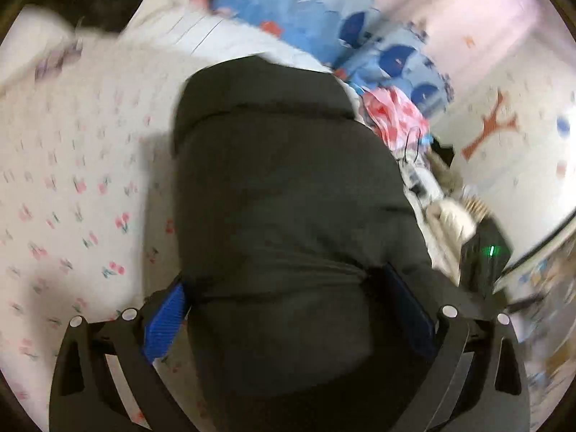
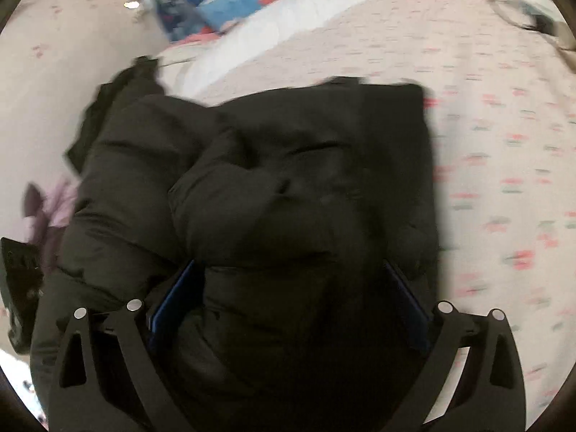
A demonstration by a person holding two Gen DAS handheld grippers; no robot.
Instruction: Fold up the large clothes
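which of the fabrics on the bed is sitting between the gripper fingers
The black puffy jacket; the blue patterned fabric and pink cloth lie farther off.

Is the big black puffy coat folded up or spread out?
Folded: the black puffer jacket lies bunched in thick doubled layers on the floral bedsheet.

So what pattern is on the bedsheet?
Small pink cherries on white bedsheet; clearest in the left wrist view.
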